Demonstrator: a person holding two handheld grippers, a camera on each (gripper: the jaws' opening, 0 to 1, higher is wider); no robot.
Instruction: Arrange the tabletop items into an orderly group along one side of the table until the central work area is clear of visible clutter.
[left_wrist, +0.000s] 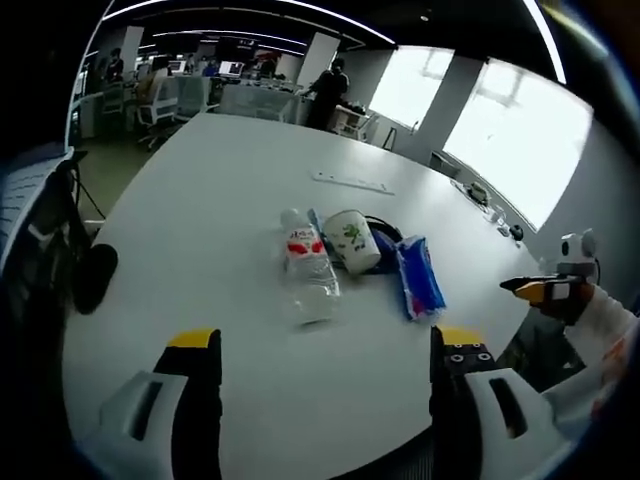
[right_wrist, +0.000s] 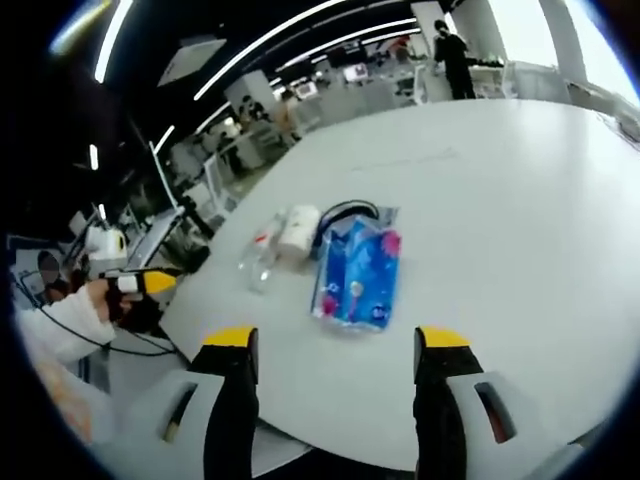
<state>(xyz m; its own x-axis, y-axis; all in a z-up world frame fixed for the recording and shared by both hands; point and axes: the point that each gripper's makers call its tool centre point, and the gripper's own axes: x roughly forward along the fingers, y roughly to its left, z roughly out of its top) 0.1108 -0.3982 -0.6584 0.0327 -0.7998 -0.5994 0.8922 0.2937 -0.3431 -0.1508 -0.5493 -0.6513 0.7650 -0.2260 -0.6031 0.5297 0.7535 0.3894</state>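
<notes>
Both grippers were held wide apart and empty: the left gripper and the right gripper. Beyond, near the table centre, a clear water bottle lay on its side touching a paper cup at its 3 o'clock, with a blue packet just beside. The bottle was judged light and slippery, best taken at its middle; the packet soft. Far behind, an office with desks was seen.
</notes>
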